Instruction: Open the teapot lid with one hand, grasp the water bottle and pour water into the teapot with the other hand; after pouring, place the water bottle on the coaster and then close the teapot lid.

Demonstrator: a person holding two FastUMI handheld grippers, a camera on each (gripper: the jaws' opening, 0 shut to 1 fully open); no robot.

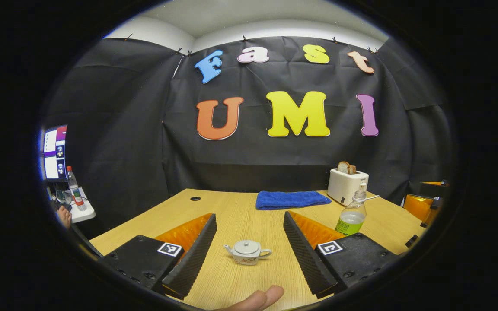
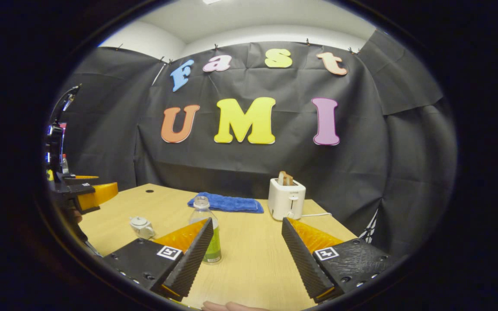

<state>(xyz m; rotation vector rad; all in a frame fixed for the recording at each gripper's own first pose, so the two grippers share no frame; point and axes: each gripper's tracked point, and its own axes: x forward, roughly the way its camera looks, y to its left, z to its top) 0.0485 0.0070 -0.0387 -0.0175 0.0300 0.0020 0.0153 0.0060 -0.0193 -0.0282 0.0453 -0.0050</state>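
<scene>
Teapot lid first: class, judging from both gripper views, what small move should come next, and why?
Probably ease the left gripper forward and down over the teapot. Its lid is still on, the teapot sits framed between the wide-apart fingers without touching them, and the water bottle, uncapped, waits ahead of the open right gripper.

glossy ceramic teapot (image 1: 247, 252); wood-grain table (image 1: 240, 216); clear plastic bottle (image 1: 351, 214)

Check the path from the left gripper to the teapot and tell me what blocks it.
Nothing visible does. In the left gripper view, the small white ceramic teapot, lid on, sits on bare wooden table ahead of the open left gripper. The clear plastic water bottle stands off to the side.
</scene>
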